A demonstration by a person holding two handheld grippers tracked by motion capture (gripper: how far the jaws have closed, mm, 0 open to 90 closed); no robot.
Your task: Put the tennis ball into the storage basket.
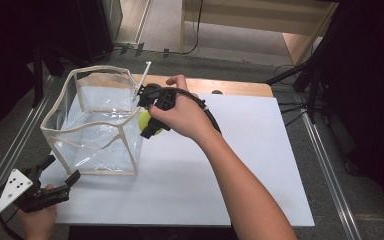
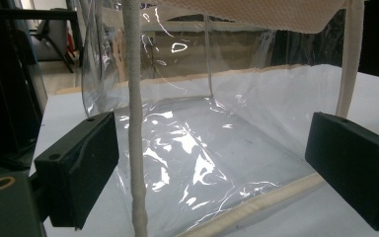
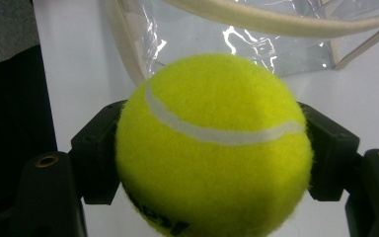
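Tennis ball [image 3: 212, 148] sits clamped in right tool [image 1: 149, 116]; left tool [image 1: 55, 172] gapes.

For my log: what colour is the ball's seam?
White, on the yellow-green felt tennis ball; right gripper view shows it best.

- Tennis ball [image 3: 212, 148]: yellow-green, with a white curved seam and black lettering.
- Storage bag [image 1: 97, 125]: clear plastic, cream trim.
- Tabletop [image 1: 240, 165]: white.
- Right tool [image 1: 149, 120]: black.
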